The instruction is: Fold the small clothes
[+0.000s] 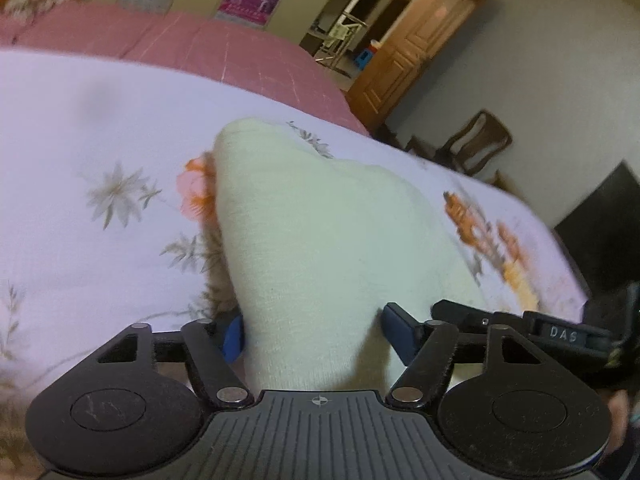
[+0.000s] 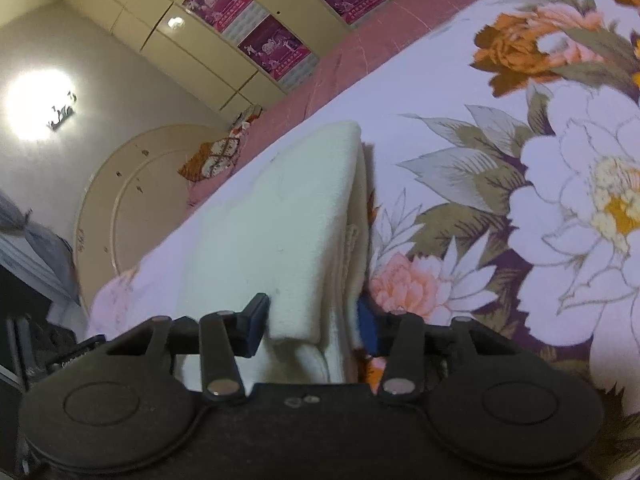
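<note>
You've got the cream garment (image 1: 320, 232) caught at its near end by both tools, and that's why it stands up off the floral bedsheet (image 1: 100, 128) instead of lying flat: the near end is lifted while the far end drapes back down onto the sheet. Your left gripper (image 1: 316, 332) has its blue pads (image 1: 234, 338) set either side of the cloth, and the fabric fills the space between them, so you're pinching the garment there, though the right-hand pad looks only just beside the edge rather than hard against it. Your right gripper (image 2: 310, 322) does the same job from its side: fingers drawn in on a thick, layered fold of the same cloth (image 2: 288, 220), and the stacked edges show along the right of that fold. It reads as already doubled over at least once.

The long axis runs away from you, from the pinched near end out toward the pink blanket (image 1: 200, 44) along the far edge of the bed. In the left view it narrows to a rounded tip pointing away. In the right view the far end is squarer, with a clean corner. Holding both near corners like this looks like the set-up for carrying that end forward over the far end.
</note>
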Motion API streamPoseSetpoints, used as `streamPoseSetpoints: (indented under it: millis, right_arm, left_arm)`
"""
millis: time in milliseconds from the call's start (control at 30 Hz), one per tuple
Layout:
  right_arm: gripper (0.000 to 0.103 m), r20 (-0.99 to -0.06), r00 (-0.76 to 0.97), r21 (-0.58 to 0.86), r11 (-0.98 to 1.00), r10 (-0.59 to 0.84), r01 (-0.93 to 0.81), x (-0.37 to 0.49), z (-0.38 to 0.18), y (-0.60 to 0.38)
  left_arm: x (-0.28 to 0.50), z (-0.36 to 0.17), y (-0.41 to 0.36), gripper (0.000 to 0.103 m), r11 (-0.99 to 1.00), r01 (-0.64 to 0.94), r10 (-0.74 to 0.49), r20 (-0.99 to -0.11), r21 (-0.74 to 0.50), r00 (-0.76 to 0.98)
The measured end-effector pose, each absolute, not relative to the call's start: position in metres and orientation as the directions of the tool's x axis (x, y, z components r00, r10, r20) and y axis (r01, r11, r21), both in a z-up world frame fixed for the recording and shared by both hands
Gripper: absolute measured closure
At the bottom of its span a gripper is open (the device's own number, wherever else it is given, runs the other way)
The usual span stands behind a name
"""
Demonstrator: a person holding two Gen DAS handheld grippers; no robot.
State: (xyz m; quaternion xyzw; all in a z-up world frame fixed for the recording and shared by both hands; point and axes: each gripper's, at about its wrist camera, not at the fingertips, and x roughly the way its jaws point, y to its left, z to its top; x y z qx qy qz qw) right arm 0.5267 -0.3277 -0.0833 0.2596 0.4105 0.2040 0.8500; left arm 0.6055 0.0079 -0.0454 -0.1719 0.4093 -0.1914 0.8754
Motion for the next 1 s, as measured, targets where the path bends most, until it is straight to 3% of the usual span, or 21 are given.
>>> streamPoseSetpoints:
  millis: [133,233,567,1000]
  right_arm:
    - [0.068,-0.635,0.606,0.481,0.859,0.479,-0.176,0.519,-0.072,-0.307]
    - [0.072,-0.649,0.638,0.379,0.903,0.414,-0.2,0.51,-0.063,-0.291]
    - [0.075,-0.619,0.715,0.208,0.945,0.326,-0.251,0.481,-0.026,-0.253]
    - [0.075,-0.56,0.704,0.233,0.898,0.437,-0.373,0.441,0.01,-0.159]
  left_arm:
    - [0.605,-0.043,0.003,0.061,0.859,0.237,-0.498,-0.636,-0.454,0.589]
    - [0.599,-0.033,0.002,0.07,0.872,0.253,-0.48,-0.629,-0.419,0.611]
    - [0.567,0.008,0.013,0.073,0.895,0.289,-0.444,-0.612,-0.341,0.654]
    - [0.497,0.048,0.129,0.073,0.931,0.23,-0.36,-0.616,-0.283,0.701]
